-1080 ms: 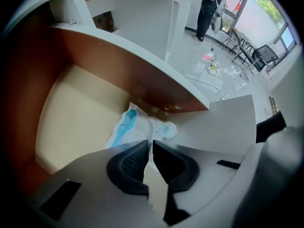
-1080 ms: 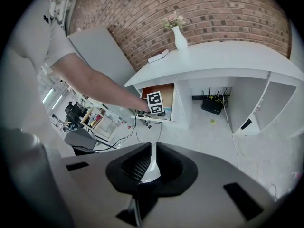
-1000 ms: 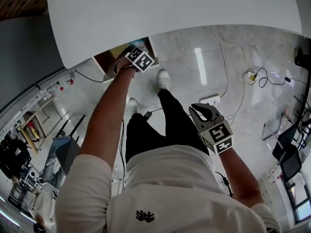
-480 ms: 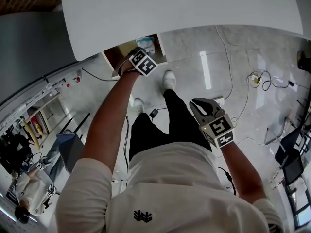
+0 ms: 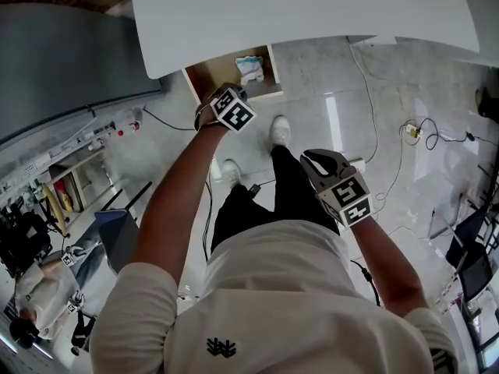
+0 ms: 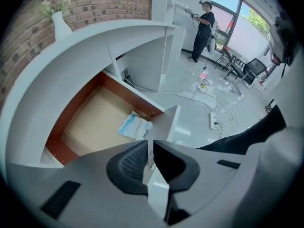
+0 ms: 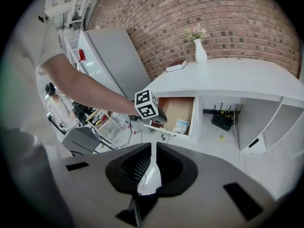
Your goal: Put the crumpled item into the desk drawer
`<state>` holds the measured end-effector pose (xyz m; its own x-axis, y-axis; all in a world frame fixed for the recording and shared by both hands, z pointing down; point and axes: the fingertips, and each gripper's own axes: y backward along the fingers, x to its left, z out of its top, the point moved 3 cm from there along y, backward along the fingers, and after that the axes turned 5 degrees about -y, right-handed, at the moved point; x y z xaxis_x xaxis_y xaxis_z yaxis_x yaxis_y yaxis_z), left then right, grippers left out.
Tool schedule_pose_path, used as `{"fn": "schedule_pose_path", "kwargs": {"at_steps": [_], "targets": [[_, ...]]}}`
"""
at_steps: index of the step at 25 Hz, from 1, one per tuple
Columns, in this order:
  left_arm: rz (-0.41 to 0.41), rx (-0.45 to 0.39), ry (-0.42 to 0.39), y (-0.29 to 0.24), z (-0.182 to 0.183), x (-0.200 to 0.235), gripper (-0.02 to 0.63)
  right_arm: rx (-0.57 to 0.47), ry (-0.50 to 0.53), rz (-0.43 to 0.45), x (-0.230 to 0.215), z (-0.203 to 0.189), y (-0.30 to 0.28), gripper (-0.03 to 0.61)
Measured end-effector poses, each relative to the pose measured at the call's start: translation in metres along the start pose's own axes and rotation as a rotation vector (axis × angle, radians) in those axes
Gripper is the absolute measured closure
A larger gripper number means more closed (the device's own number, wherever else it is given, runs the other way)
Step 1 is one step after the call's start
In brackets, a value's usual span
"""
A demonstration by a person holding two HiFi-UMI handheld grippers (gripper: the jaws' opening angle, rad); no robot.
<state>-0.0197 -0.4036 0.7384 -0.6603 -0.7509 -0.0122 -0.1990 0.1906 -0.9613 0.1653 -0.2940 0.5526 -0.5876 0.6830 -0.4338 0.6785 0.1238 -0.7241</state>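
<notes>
The desk drawer (image 5: 209, 77) stands pulled out from under the white desk top (image 5: 312, 10). A crumpled white and light-blue item (image 5: 249, 67) lies on its wooden floor, near the front right corner (image 6: 135, 126). My left gripper (image 5: 221, 93) is at the drawer's white front panel (image 6: 167, 122), and its jaws (image 6: 150, 144) are shut on that panel's edge. The right gripper view shows the same hold (image 7: 154, 114) and the item (image 7: 181, 126) inside. My right gripper (image 5: 320, 160) hangs at my waist, shut (image 7: 152, 148) and empty.
A vase with flowers (image 7: 200, 51) and a book (image 7: 175, 66) sit on the desk top. A router (image 7: 222, 121) is under the desk. A power strip (image 5: 355, 162) and cables lie on the floor. A grey cabinet (image 7: 118, 56) stands left.
The drawer has slid further out from under the desk with my left gripper holding its front. The crumpled item inside has come into view. The right gripper barely moved.
</notes>
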Motion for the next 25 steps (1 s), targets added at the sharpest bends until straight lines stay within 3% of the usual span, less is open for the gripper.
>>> {"fn": "schedule_pose_path", "kwargs": {"at_steps": [9, 25], "targets": [[-0.046, -0.167, 0.034, 0.108, -0.039, -0.051, 0.583, -0.048, 0.058, -0.036, 0.067, 0.006, 0.006, 0.528], [-0.130, -0.439, 0.167, 0.306, -0.172, -0.135, 0.586, -0.106, 0.163, -0.072, 0.223, -0.006, 0.004, 0.548]]}}
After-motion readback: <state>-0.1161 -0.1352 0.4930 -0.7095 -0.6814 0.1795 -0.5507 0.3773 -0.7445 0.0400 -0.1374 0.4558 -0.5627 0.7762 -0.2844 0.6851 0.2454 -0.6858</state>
